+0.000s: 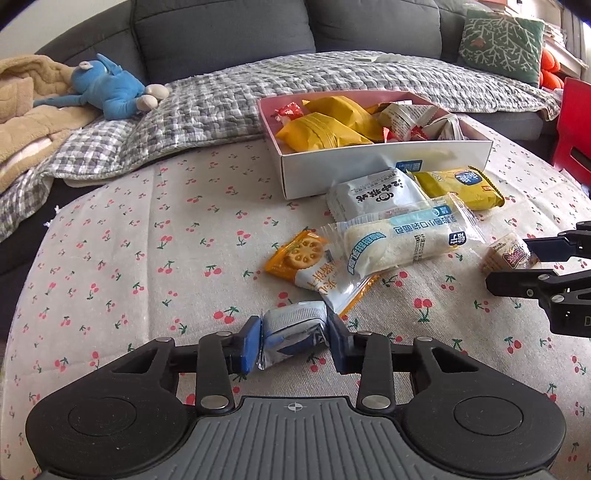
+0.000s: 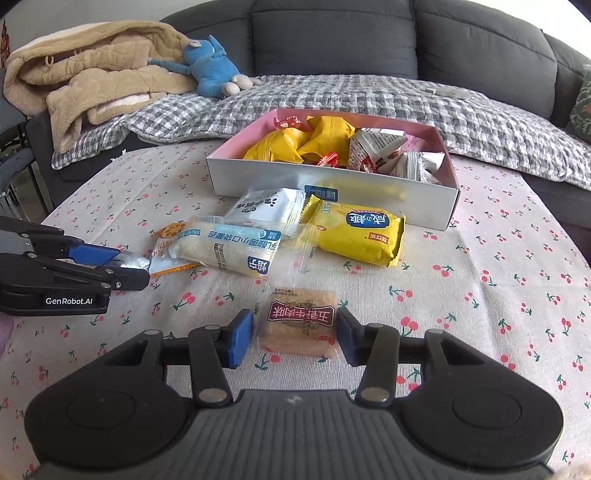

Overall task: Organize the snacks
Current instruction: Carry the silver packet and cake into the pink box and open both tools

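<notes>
My left gripper [image 1: 294,345] is shut on a small silver-blue snack packet [image 1: 293,334], which is squeezed between the blue pads low over the cherry-print cloth. From the right wrist view the left gripper [image 2: 122,267] shows at the left with that packet [image 2: 133,263]. My right gripper [image 2: 295,341] straddles a brown cracker packet [image 2: 299,325] lying flat; a thin gap shows at the left pad [image 2: 240,341], so it stands open. A white box [image 1: 369,170] with a pink inside holds yellow and grey packets. In front of it lie a yellow packet [image 2: 358,236], a bread roll [image 2: 229,247] and a white packet [image 2: 266,206].
An orange lotus-biscuit packet [image 1: 299,258] lies just beyond my left fingertips. Behind the table stands a grey sofa [image 2: 332,33] with a checked quilt [image 2: 369,96], a blue plush toy [image 2: 210,70] and a beige blanket [image 2: 92,62]. A red object [image 1: 576,125] is at the right.
</notes>
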{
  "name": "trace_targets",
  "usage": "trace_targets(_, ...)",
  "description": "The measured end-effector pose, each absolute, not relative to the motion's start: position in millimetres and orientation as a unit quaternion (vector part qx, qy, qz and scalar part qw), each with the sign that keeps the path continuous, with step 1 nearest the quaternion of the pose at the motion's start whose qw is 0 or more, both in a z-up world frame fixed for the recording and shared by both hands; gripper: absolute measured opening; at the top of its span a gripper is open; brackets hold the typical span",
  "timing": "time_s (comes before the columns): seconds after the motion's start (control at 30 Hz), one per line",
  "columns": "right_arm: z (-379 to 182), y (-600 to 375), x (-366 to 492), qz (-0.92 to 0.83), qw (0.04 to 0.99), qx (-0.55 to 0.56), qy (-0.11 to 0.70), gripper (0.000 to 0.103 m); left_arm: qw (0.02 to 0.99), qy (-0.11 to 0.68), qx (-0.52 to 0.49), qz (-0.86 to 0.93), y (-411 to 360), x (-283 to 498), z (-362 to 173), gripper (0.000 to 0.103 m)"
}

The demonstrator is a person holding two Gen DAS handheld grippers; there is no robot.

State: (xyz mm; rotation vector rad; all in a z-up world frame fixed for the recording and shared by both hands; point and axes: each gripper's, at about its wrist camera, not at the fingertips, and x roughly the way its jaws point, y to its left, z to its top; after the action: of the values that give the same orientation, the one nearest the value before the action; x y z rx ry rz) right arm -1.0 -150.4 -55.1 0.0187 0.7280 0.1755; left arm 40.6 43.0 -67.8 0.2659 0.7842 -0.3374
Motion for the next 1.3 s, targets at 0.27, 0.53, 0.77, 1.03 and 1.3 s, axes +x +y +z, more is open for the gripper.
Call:
trace_targets(0.27, -50.8, -152.1, -3.9, 0.09, 0.934, 0.018, 0.346, 0.036, 0.903, 0.381, 0.126, -0.155, 46.1, 34.9, -62.3, 0.033)
trace_targets(0.53, -41.3, -154.6, -8.5, 0.094, 0.938, 0.035, 0.333, 0.036, 0.91, 0.366, 0.115, -0.157, 47.8, 26.8, -45.6, 0.033)
trace_targets(0.77, -27.0, -156.0, -9.0, 0.099, 0.944, 0.041, 0.313, 0.036, 0.92, 0.338, 0.106, -0.166, 41.0, 21.7, -23.7, 0.033)
trace_targets(1.03, -8.7, -164.8, 7.1, 0.097, 0.948, 0.072, 0.294, 0.036, 0.93, 0.306, 0.1, -0.18, 17.3, 29.5, -1.5, 0.033)
trace_targets(1.3, 3.0, -182.2, 42.3, 0.087, 0.941, 0.118, 0.305, 0.036, 0.934, 0.288, 0.111, -0.18, -3.6, 64.2, 6.5, 0.034)
